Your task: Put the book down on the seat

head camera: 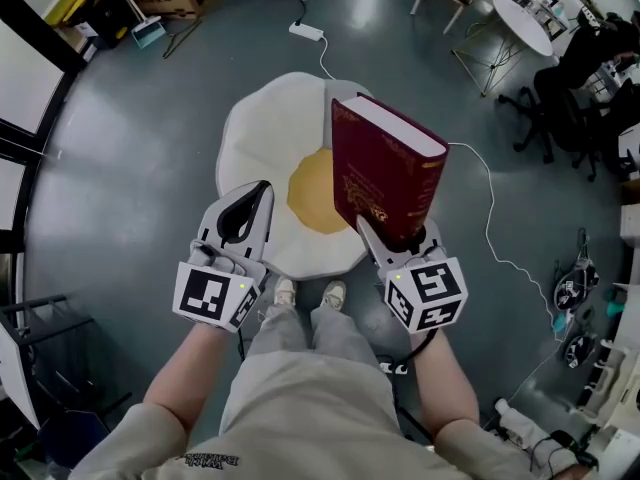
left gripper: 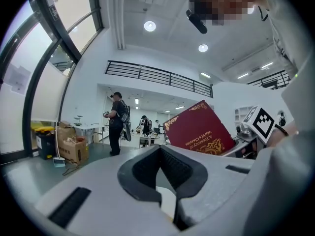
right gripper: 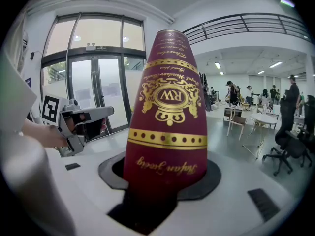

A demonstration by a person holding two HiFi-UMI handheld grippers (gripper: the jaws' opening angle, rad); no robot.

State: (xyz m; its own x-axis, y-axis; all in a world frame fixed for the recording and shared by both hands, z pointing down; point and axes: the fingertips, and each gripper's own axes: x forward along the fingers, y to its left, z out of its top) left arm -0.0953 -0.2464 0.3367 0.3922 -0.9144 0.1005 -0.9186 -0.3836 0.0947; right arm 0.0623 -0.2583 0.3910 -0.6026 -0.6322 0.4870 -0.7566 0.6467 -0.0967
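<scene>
Maroon cloth with gold stamping: in head view, book (head camera: 385, 168) stood on end, clamped at its lower end by right gripper (head camera: 398, 236), hanging in the air over right edge of seat (head camera: 262, 133). Not yet touching seat. Judged as about halfway: book already in grip and brought above seat; lowering, laying down and letting go all left to do. Left gripper (head camera: 262, 190) beside it, over front-left edge of seat, jaws brought together, nothing between. No readable writing on book from here.

Left gripper view: left gripper (left gripper: 160, 149) with tips meeting, empty. Beyond it, book (left gripper: 199, 132) tilted, cover turned this way, gold title upside down: "A Treasury of World's Classics".

Right gripper view: right gripper (right gripper: 165, 181) pressed tight on book (right gripper: 167, 107), spine toward camera and pointing up. Gold monogram "RW" inside an ornament on spine. Gold script above and below it, upside down, too unclear to read.
</scene>
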